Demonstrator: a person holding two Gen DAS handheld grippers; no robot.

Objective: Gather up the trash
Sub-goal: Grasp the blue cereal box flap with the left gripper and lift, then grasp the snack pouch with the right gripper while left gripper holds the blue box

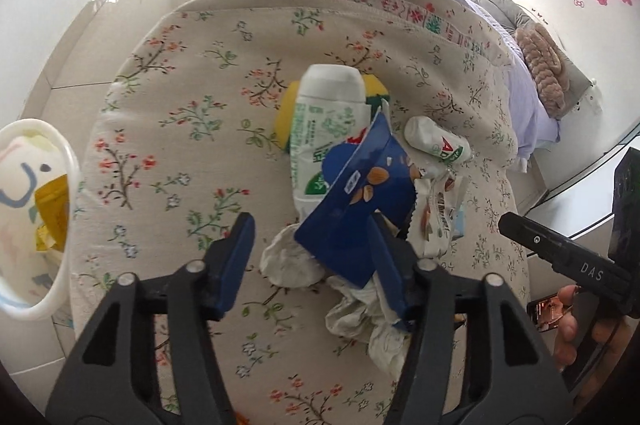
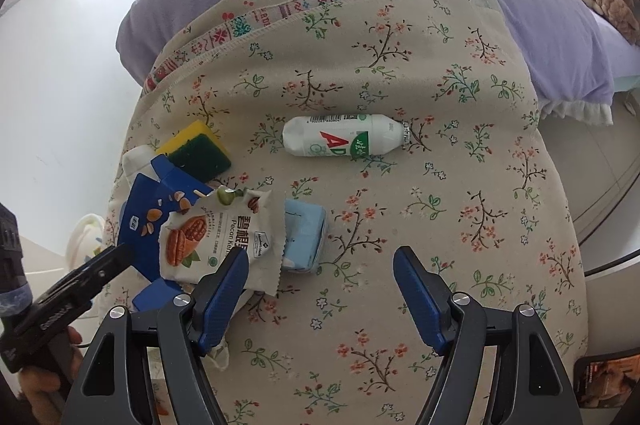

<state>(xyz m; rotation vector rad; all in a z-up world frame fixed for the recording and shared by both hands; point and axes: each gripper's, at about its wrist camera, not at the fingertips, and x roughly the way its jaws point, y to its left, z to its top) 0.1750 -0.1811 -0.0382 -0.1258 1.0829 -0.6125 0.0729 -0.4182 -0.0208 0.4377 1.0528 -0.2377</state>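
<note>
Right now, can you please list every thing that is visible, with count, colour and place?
floral cloth: one, beige with flowers, under the trash
blue nut carton: one, blue, at the left gripper's right finger
tall bottle: one, white and green, behind the carton
AD bottle: one, white, lying apart
sponge: one, yellow and green, beside the carton
pecan wrapper: one, white, on the pile
tissue pack: one, light blue, under the wrapper
crumpled tissue: white, near edge
bin: one, white, left
left gripper: blue pads
right gripper: open
</note>
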